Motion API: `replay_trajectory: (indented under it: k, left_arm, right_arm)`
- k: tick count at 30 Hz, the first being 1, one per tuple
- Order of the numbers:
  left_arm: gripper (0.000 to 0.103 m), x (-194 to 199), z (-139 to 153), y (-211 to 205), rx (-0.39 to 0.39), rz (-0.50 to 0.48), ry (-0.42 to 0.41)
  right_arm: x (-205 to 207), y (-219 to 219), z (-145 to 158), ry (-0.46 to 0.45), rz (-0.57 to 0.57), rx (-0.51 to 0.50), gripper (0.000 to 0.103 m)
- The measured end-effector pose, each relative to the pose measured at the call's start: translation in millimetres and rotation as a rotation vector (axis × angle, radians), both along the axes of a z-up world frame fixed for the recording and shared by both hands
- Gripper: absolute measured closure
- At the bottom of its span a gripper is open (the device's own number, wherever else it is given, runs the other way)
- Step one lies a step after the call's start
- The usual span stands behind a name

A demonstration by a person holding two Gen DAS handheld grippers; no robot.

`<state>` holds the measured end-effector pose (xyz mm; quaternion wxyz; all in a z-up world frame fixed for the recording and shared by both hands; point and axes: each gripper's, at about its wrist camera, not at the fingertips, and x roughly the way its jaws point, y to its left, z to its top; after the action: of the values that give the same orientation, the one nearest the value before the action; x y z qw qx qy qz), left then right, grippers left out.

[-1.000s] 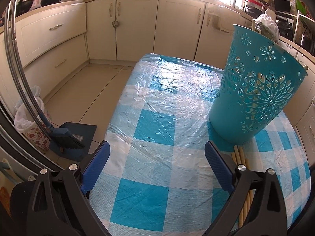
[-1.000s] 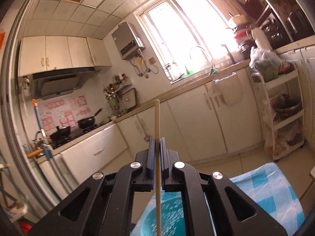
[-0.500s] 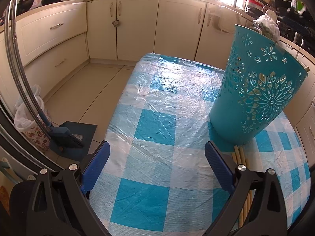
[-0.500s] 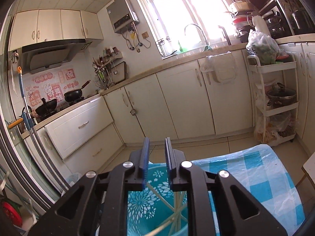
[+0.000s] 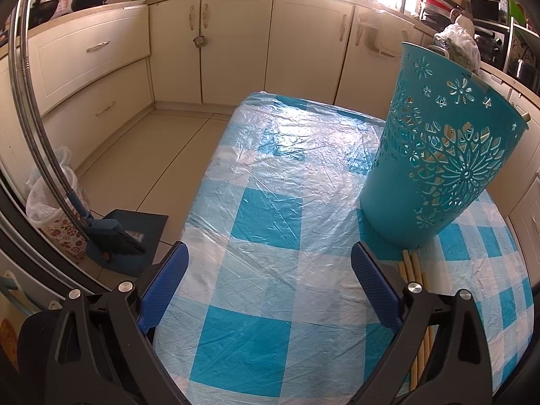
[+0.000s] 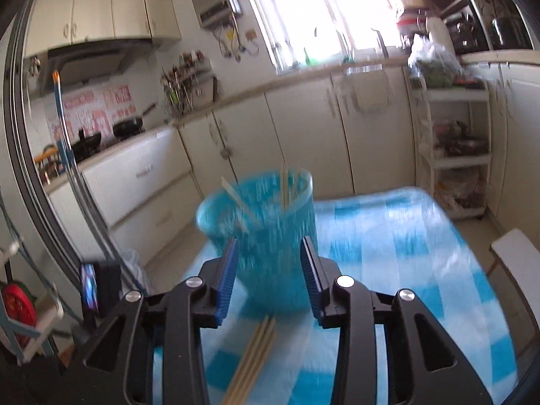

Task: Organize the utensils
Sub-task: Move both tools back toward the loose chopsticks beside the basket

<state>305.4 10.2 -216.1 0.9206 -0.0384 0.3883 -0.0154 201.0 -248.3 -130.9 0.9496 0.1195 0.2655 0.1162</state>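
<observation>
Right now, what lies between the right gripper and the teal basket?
In the right wrist view, the loose chopsticks lie on the tablecloth between the open right gripper and the teal basket.

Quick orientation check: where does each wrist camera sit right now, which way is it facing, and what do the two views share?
Left wrist: low over the checked tablecloth, facing the cabinets; left gripper open, teal basket to its right.
Right wrist: higher, blurred, tilted down at the basket and the chopsticks lying on the cloth; right gripper open and empty.
Shared: basket, chopsticks, tablecloth, cabinets.
</observation>
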Motion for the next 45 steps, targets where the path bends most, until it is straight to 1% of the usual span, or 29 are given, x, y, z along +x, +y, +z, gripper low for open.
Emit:
replay_trajectory:
  k: [3, 6, 14, 20, 24, 25, 27, 31, 32, 36, 41, 45]
  left_arm:
    - [0.010, 0, 0, 0, -0.002, 0.001, 0.002]
    - [0.010, 0, 0, 2, -0.007, 0.002, 0.006]
    - [0.010, 2, -2, 1, -0.005, -0.003, 0.012]
    - [0.009, 2, -3, 1, -0.008, -0.004, 0.016]
    - [0.009, 3, -3, 0, -0.002, -0.006, 0.020]
    - [0.009, 3, -3, 0, -0.002, -0.005, 0.021]
    - [0.009, 4, -4, 0, -0.004, 0.000, 0.025]
    - [0.009, 4, -5, 2, -0.009, 0.005, 0.028]
    - [0.009, 4, -4, 2, -0.009, 0.004, 0.028]
    - [0.009, 4, -5, 2, -0.010, 0.001, 0.032]
    - [0.008, 4, -6, 1, -0.010, -0.004, 0.033]
    - [0.008, 3, -7, 2, -0.019, -0.008, 0.034]
  right_arm:
    - [4, 8, -36, 0.132, 0.021, -0.025, 0.065]
    - [13, 16, -60, 0.226, 0.045, -0.057, 0.066]
    - [27, 37, -78, 0.309, 0.078, -0.118, 0.072]
    - [34, 49, -84, 0.349, 0.101, -0.176, 0.075]
    - [34, 55, -83, 0.341, 0.109, -0.216, 0.075]
    - [33, 55, -83, 0.340, 0.111, -0.223, 0.076]
    - [32, 56, -84, 0.345, 0.117, -0.242, 0.084]
    - [28, 57, -85, 0.339, 0.124, -0.286, 0.089]
    - [27, 56, -85, 0.339, 0.126, -0.292, 0.091]
    - [27, 44, -84, 0.343, 0.099, -0.305, 0.092]
    - [30, 20, -83, 0.353, 0.040, -0.320, 0.093]
    - [34, 2, -83, 0.369, 0.003, -0.310, 0.093]
